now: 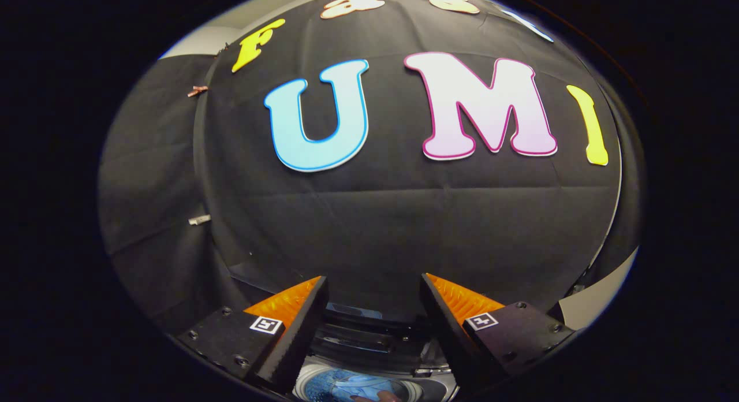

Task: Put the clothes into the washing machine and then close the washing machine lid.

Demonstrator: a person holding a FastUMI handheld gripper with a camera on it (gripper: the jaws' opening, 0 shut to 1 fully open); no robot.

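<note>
My gripper (374, 283) is open, its two fingers spread wide with nothing between them, pointing at the black cloth wall. Below and between the fingers I see the top of the washing machine (375, 344), its dark back edge and its round opening. Inside the drum lies blue clothing (340, 386). A small bit of what looks like a person's fingertip shows at the drum's near rim. The machine's lid is hidden from me.
The black cloth wall (404, 217) stands close behind the washing machine. A second dark cloth panel (150, 177) hangs to the left, held with clips. A pale strip of floor or wall (600, 298) shows at the right.
</note>
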